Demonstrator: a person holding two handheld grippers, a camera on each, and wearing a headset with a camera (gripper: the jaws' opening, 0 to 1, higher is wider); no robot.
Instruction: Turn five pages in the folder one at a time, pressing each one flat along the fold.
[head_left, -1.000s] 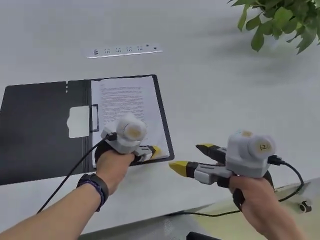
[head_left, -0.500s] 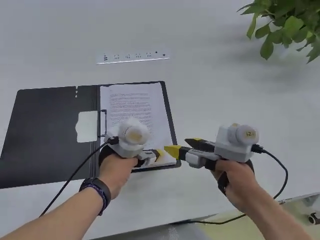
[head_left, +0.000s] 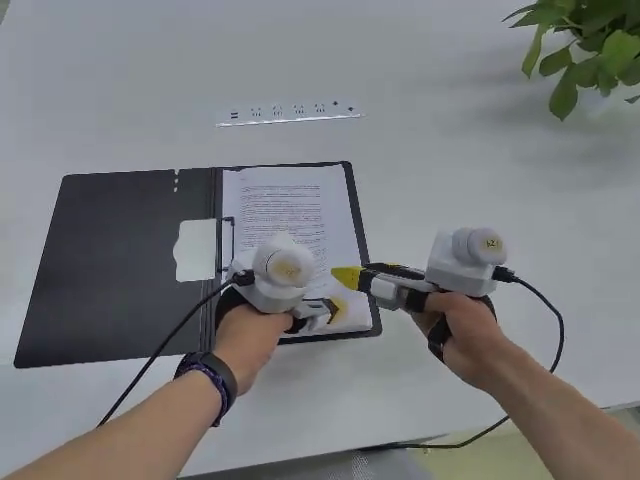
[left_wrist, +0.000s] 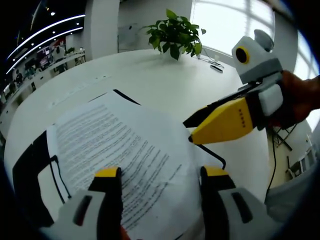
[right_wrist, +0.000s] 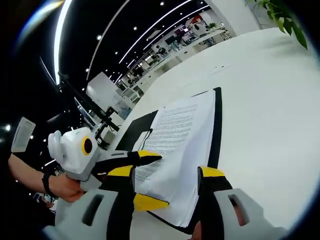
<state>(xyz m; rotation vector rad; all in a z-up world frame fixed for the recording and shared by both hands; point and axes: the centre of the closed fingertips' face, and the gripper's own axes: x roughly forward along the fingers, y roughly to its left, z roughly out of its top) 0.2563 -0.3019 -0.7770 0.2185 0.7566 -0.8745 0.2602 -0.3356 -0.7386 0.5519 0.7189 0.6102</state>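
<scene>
The folder (head_left: 120, 260) lies open on the white desk (head_left: 450, 150), near its front edge and left of its middle. Its black cover is spread flat to the left, and the stack of printed sheets sits on its right half. The top page (head_left: 290, 210) lies flat in the head view, held along the fold by a slim black clip (head_left: 227, 240).

The left claw (head_left: 330, 310) rests at the near right corner of the folder. In the left gripper view its two yellow-tipped jaws are spread wide, with the near part of the top page lying between them. I cannot tell whether they touch the paper.

The right claw (head_left: 365, 273) comes in from the right, just beside the left one, and points across the folder's right edge a little farther from the desk's front edge. In the right gripper view its jaws are also spread, holding nothing, and the page's near corner sits between them.

A white power strip (head_left: 290, 112) lies beyond the folder, toward the desk's far edge. A leafy plant (head_left: 590, 50) stands at the far right corner. A black cable (head_left: 160, 350) trails from the left claw toward the front edge.
</scene>
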